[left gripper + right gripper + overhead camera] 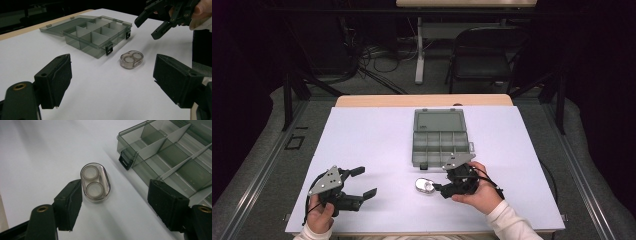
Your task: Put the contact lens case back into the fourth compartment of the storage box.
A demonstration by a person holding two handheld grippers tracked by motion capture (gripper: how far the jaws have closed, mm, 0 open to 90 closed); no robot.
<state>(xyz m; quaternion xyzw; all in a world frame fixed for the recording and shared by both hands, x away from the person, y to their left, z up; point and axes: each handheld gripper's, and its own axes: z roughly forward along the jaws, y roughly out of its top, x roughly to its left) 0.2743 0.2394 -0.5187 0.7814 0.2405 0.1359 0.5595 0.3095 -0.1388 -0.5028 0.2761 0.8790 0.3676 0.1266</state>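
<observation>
Where seen close, small case (95, 182) holds two discs, right tool (115, 205) agape

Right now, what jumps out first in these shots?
The open smoky divider box at the middle of the white table, lid flat behind it, compartments looking empty. Just in front of it lies a small clear oval case with two round wells. The right gripper is beside that case, jaws apart; the left gripper sits open off to the left.

organizer box (172, 157) cut off at right edge.
</observation>
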